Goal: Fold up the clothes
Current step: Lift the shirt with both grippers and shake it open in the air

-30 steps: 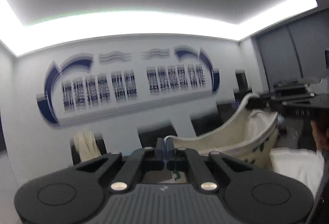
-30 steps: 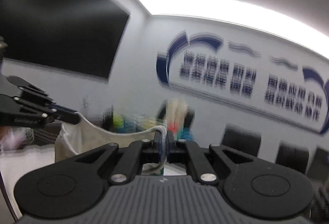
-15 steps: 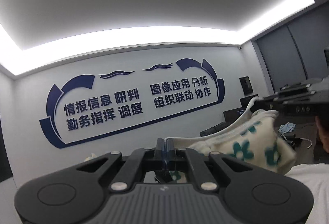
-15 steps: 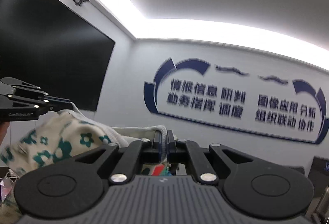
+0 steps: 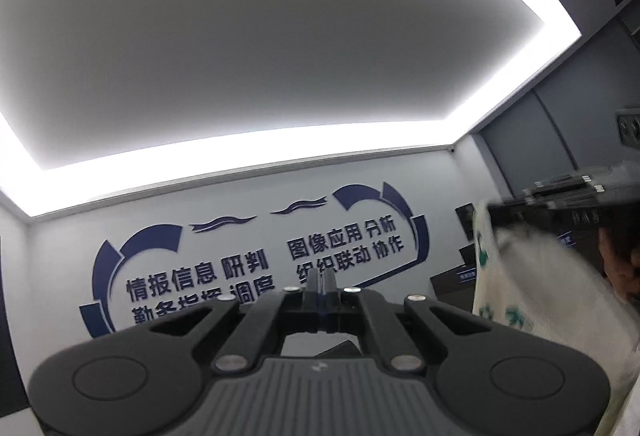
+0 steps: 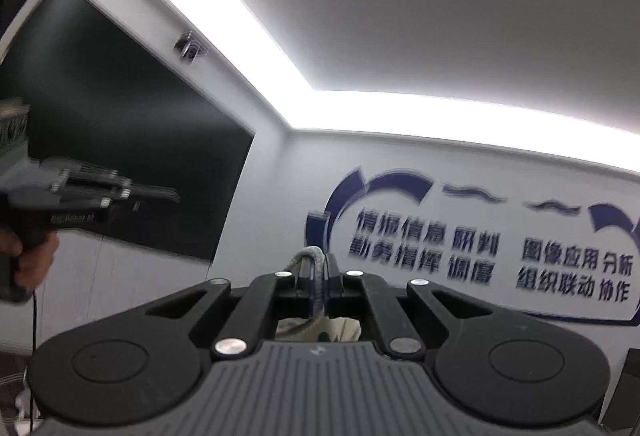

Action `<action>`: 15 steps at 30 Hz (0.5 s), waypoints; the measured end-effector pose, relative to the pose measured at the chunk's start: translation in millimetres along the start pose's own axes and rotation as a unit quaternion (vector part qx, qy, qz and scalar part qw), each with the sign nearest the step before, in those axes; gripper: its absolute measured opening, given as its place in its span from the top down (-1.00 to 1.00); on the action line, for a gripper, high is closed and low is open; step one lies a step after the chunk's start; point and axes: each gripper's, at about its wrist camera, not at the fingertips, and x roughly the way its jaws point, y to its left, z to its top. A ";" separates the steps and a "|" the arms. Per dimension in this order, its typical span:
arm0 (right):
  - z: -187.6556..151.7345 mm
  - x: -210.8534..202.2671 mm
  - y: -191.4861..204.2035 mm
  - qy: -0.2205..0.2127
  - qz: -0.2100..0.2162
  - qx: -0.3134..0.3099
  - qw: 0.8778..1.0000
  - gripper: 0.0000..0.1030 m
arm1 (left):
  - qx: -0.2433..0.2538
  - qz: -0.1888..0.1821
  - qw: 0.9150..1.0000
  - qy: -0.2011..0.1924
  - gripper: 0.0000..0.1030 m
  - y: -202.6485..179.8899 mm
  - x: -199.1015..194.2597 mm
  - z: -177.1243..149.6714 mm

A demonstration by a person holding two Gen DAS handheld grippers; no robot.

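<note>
My left gripper [image 5: 323, 290] is pressed together, and I see nothing pinched in it; it points up at the wall sign [image 5: 256, 268] under the lit ceiling [image 5: 280, 56]. To its right the garment [image 5: 516, 288], cream with green flowers, hangs from my right gripper [image 5: 496, 214], blurred, and covers that corner of the room. From the right wrist, a dark screen [image 6: 120, 172] fills the left wall, with the left gripper [image 6: 176, 195] and my hand [image 6: 28, 260] in front of it. The right gripper [image 6: 318, 272] is closed on a ribbed edge of the garment [image 6: 316, 268], more cloth showing below between the fingers. The sign [image 6: 480, 252] lies right.
</note>
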 end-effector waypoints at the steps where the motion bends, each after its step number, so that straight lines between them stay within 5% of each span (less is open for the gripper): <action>1: 5.4 -2.3 0.3 -0.006 0.001 0.000 1.000 0.94 | -0.011 -0.009 1.000 0.001 1.00 -0.5 -2.6 -0.2; 8: 36.7 24.4 -9.6 0.023 -0.002 0.019 1.000 0.94 | -0.024 -0.074 0.997 0.022 0.92 -13.6 11.0 -4.3; 13: 22.9 91.0 -59.4 0.107 -0.016 0.163 0.981 0.93 | -0.071 -0.040 0.993 0.084 0.88 6.6 57.6 -38.0; 15: -11.6 144.8 -76.5 0.160 -0.075 0.182 0.967 0.93 | -0.092 -0.018 0.987 0.135 0.67 17.1 84.5 -73.6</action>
